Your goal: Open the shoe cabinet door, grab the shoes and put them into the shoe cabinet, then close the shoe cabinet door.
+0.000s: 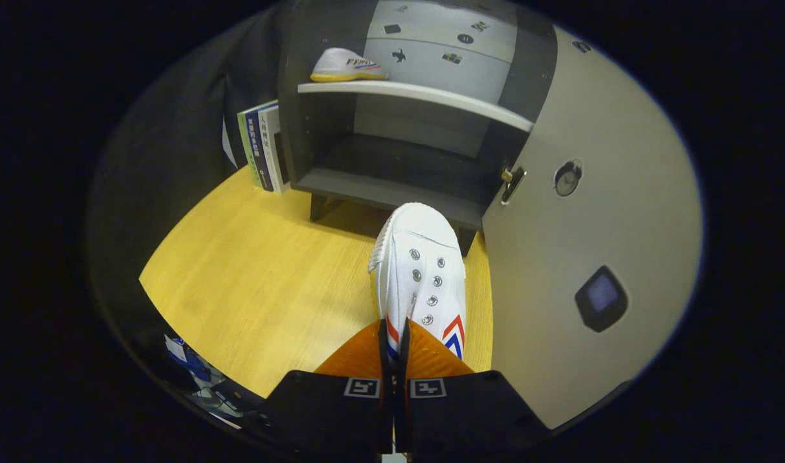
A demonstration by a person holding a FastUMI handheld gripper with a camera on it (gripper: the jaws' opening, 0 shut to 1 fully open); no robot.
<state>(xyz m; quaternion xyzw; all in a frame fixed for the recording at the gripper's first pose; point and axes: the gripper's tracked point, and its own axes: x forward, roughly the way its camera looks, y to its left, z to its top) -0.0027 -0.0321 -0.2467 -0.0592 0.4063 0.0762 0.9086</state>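
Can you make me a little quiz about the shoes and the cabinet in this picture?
1. True or false: the cabinet door is open.
2. Where does the first shoe sit? A) on the upper shelf B) on the wooden floor C) on the books
3. Fill the gap: the gripper is pinching the second ____ by its side wall, toe pointing at the cabinet.

Key:
1. True; the door swings out beside the held shoe.
2. A
3. shoe
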